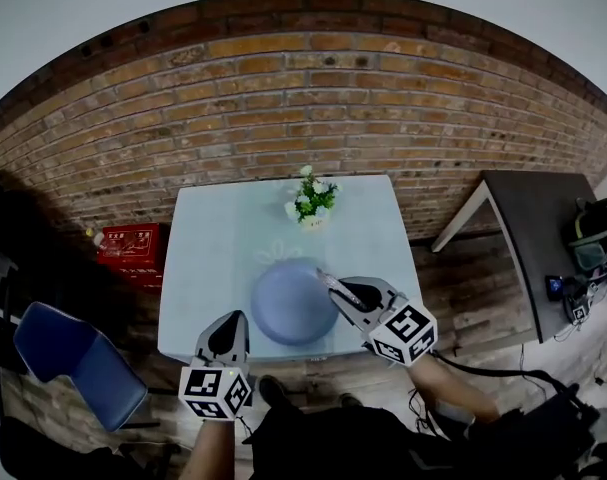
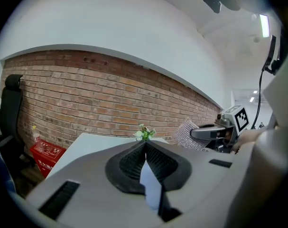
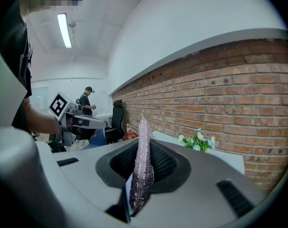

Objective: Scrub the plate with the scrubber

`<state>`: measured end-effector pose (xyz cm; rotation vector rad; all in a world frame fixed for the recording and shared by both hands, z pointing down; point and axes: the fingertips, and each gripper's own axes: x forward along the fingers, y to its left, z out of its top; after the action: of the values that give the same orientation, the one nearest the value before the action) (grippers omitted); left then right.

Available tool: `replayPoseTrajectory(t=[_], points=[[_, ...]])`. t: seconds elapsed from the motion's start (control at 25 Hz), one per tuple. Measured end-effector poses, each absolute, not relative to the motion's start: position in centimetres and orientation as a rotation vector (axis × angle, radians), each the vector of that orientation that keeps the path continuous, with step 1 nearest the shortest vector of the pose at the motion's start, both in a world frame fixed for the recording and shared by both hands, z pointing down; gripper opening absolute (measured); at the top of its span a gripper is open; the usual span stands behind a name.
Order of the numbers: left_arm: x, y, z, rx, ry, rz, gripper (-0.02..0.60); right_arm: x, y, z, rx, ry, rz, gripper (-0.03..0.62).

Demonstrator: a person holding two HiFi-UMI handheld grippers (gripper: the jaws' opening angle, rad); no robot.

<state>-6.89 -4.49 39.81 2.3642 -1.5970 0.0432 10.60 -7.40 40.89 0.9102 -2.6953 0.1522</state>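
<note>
Flowers (image 1: 310,200) in a small pot stand at the far edge of your worktop (image 1: 213,238), well apart from the blue plate (image 1: 288,313), which lies near the front edge. A red box (image 1: 133,244) and a blue chair (image 1: 68,356) sit on the floor to your left. Your right gripper (image 1: 325,277) angles in over the plate's right rim, clamped on the sparkly scrubber (image 3: 140,170). Your left gripper (image 1: 237,316) points forward just left of the plate, jaws pressed together on nothing.
</note>
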Motion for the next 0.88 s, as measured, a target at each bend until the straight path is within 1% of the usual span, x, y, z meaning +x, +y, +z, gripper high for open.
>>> replayPoseTrajectory(t=[0.28, 0.48, 0.68, 0.88], points=[[-8.2, -7.7, 43.8, 2.382, -1.462, 0.154, 0.012, 8.6, -8.9, 44.0, 0.932, -2.599, 0.153, 0.067], [-8.3, -9.1, 46.1, 2.473, -1.387, 0.312, 0.012, 8.4, -9.7, 46.6, 0.968, -2.503, 0.131, 0.067], [-8.6, -10.1, 48.5, 2.456, -1.283, 0.319, 0.012, 7.2, -10.2, 48.5, 0.928, -2.428, 0.083, 0.067], [-9.4, -11.5, 50.8, 2.392, -1.27, 0.343, 0.011, 6.8, -12.2, 49.8, 0.912, -2.36, 0.048, 0.067]])
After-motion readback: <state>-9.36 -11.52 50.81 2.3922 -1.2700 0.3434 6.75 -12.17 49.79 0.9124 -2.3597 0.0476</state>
